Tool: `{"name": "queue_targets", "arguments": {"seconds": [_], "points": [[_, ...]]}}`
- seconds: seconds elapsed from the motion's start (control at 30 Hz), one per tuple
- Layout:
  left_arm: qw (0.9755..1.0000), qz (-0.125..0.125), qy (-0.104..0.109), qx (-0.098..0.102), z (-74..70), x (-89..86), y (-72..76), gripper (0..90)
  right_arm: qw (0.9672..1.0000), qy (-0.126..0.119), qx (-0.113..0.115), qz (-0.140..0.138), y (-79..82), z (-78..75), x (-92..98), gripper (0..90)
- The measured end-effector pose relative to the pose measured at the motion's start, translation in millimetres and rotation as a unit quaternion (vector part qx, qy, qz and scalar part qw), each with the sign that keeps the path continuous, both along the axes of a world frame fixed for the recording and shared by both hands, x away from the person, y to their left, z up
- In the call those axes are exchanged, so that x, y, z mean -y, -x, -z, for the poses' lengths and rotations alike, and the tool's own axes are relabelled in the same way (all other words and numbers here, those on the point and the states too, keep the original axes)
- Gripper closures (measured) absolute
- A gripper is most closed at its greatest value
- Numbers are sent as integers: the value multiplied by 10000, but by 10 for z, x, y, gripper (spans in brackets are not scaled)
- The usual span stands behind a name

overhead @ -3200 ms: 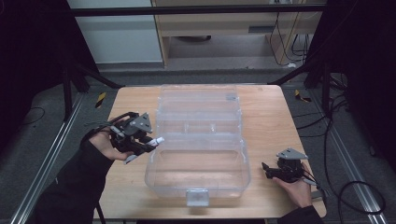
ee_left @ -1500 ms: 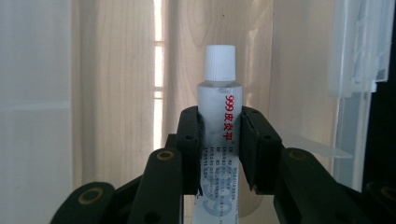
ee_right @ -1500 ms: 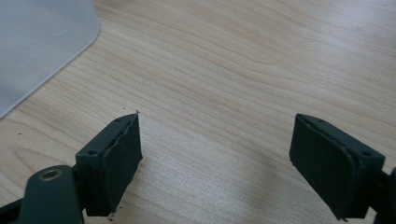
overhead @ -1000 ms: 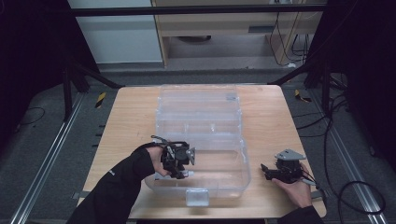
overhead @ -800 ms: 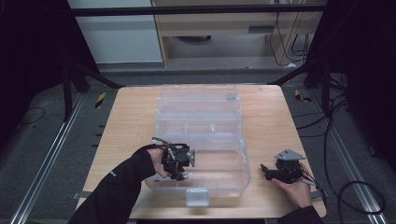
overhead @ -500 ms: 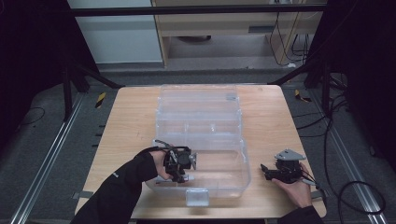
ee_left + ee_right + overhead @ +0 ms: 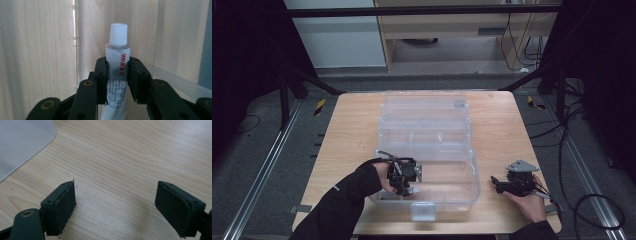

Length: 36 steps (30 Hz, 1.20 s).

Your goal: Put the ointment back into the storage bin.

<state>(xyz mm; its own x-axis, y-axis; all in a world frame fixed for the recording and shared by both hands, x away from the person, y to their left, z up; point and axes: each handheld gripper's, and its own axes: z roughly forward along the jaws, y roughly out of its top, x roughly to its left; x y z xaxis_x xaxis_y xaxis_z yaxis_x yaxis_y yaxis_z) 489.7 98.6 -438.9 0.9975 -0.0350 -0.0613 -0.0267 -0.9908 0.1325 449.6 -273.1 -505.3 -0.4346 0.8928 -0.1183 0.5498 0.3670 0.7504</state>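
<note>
1. Pale wooden table (image 7: 347,130) on a grey floor, dark frame bars at both sides, a beige cabinet behind.
2. Clear plastic organiser box (image 7: 427,130) lying open in the middle of the table: lid half toward the far edge, tray half toward the person, a latch (image 7: 422,211) at the near rim.
3. Left gripper (image 7: 404,176) held by a black-sleeved hand, reaching over the left part of the near tray.
4. Jaws of the left gripper clamped on a white tube (image 7: 117,75); seen in the left gripper view with both pads (image 7: 101,80) pressing its sides.
5. Tube with a ribbed white cap (image 7: 118,34) pointing away from the camera, red print running along its body, cap end sticking out past the jaws.
6. Behind the tube in that view, wood grain seen through clear plastic and a translucent wall of the box (image 7: 175,80) at the right.
7. Right gripper (image 7: 502,186) resting in the other hand on bare table, right of the box and apart from it.
8. Jaws of the right gripper wide apart, nothing between them, just above the wood (image 7: 120,170); a rounded corner of the box (image 7: 22,142) at the upper left of the right gripper view.
</note>
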Motion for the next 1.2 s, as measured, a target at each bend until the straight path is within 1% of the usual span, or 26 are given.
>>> {"name": "queue_targets", "arguments": {"seconds": [0.17, 0.23, 0.4, 0.43, 0.47, 0.5, 0.6, 0.63, 0.67, 0.7, 0.73, 0.77, 0.8, 0.83, 0.87, 0.9, 0.93, 0.97, 1.0, 1.03, 1.07, 1.1, 1.13, 1.17, 1.2], "points": [[10000, -30, 15, 11, -4, -8, -1, 692, 10000, 1, -7, 5, 0, -2, 2, 171], [10000, -29, 78, 21, -25, -23, -5, 692, 10000, -6, -7, 5, 0, 0, 0, 172], [9999, -69, 143, 62, -78, -69, 0, 680, 10000, 8, -4, 4, 0, -3, 3, 172], [9997, -102, 215, 107, -111, -91, 3, 677, 10000, 3, -9, 19, 2, -4, 2, 172], [9997, -102, 215, 107, -111, -91, 3, 670, 10000, 5, -3, 7, 0, -3, 3, 172], [9992, -121, 338, 164, -155, -118, 8, 664, 10000, 4, -11, 18, 1, -3, 2, 172], [9980, -157, 535, 300, -238, -167, 11, 639, 10000, 10, -13, 19, 2, -4, 3, 172], [9973, -233, 611, 326, -264, -189, 21, 625, 10000, 9, -10, 23, 2, -4, 4, 172], [9973, -233, 611, 326, -264, -189, 21, 618, 10000, 9, -10, 23, 2, -4, 4, 172], [9963, -285, 708, 398, -304, -219, 25, 618, 10000, 8, -9, 25, 3, -6, 5, 172], [9955, -341, 773, 437, -331, -239, 28, 592, 10000, -5, 6, 32, 3, -6, 7, 172], [9935, -443, 911, 519, -375, -279, 30, 592, 10000, -5, 6, 32, 3, -6, 7, 172], [9918, -561, 1008, 550, -413, -314, 32, 583, 10000, -22, 2, 42, 6, -8, 6, 172], [9860, -891, 1302, 548, -473, -381, 32, 557, 10000, -32, 9, 50, 6, -9, 6, 173], [9860, -891, 1302, 548, -473, -381, 32, 552, 10000, -32, 9, 50, 6, -9, 6, 173], [9822, -998, 1478, 587, -510, -425, 23, 552, 10000, -35, 5, 52, 5, -9, 7, 173], [9765, -1169, 1690, 645, -551, -479, 20, 545, 10000, -28, -9, 64, 7, -11, 7, 172], [9674, -1369, 2003, 724, -593, -554, 18, 517, 10000, -38, -26, 68, 7, -11, 8, 172], [9632, -1461, 2129, 743, -617, -594, 17, 514, 9999, -58, -39, 82, 7, -10, 7, 170], [9632, -1461, 2129, 743, -617, -594, 17, 514, 9999, -58, -39, 82, 7, -10, 7, 170], [9584, -1553, 2269, 761, -631, -629, 22, 514, 9999, -70, -58, 97, 8, -10, 7, 170], [9543, -1633, 2379, 782, -645, -665, 28, 512, 9999, -67, -56, 102, 8, -11, 7, 170], [9480, -1742, 2532, 831, -656, -707, 41, 506, 9999, -70, -54, 106, 8, -12, 8, 170], [9440, -1811, 2616, 870, -669, -742, 50, 503, 9999, -70, -49, 102, 7, -13, 11, 170], [9365, -1956, 2774, 883, -682, -793, 75, 502, 9999, -75, -49, 111, 6, -13, 14, 169]]}}
